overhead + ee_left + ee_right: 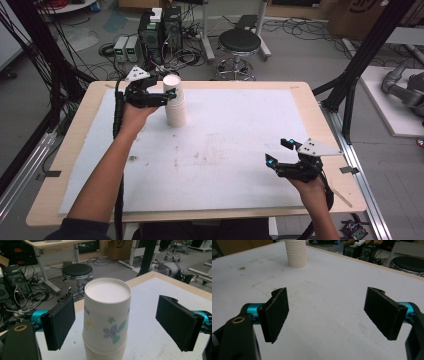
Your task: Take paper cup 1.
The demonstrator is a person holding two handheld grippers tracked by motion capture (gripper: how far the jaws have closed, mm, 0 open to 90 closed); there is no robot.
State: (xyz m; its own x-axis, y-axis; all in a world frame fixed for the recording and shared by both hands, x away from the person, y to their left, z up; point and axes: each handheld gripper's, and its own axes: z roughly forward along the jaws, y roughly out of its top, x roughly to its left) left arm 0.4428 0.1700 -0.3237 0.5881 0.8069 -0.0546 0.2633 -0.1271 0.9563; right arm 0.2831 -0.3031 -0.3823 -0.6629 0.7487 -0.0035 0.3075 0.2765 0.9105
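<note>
White table mat, cup stack base cut off between spread left hand-held gripper jaws.

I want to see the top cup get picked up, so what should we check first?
1. Left gripper open wide: ok.
2. Top cup between its jaws: ok.
3. Pads not touching the cup yet: ok.
4. Cup stack upright on the table: ok.
5. Right gripper open and far from the stack: ok.
6. Top cup loose enough to lift off alone: cannot tell.
</note>
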